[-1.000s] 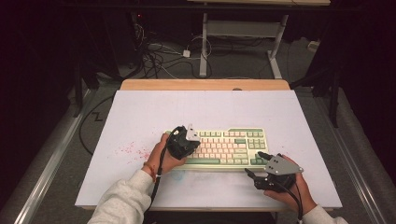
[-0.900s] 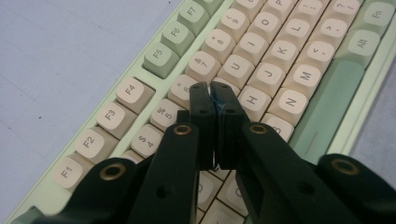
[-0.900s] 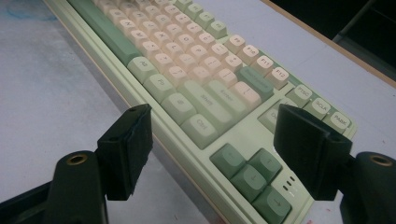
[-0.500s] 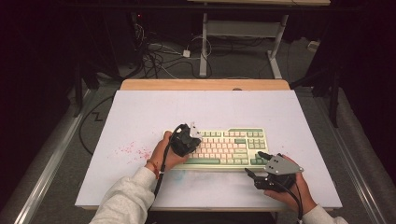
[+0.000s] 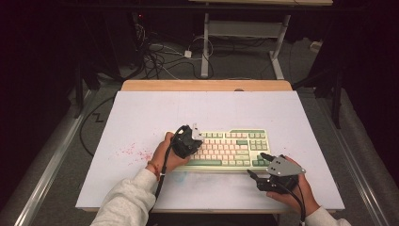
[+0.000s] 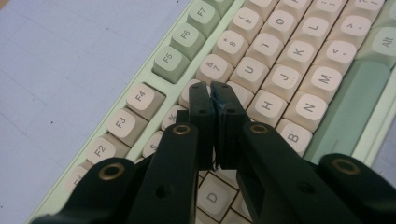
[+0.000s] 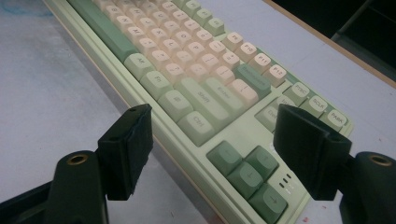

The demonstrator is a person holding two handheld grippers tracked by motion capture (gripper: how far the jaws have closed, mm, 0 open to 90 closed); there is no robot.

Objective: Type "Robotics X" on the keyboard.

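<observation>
At the left, the left gripper (image 5: 187, 140) is poised over the keyboard (image 5: 235, 147), jaws pressed together with nothing between them, tips down among the keys near the 6 and Y. The keyboard is seen lying flat on the white bench (image 5: 141, 113), towards the near edge. It is judged stiff and fairly heavy, the loose-fitting keycaps (image 6: 268, 105) likely to pop off if pinched, so the pale green case edge (image 7: 187, 154) is the place to be gripped. At the right, the right gripper (image 5: 258, 165) is held wide open, empty, just off the arrow-key corner.
</observation>
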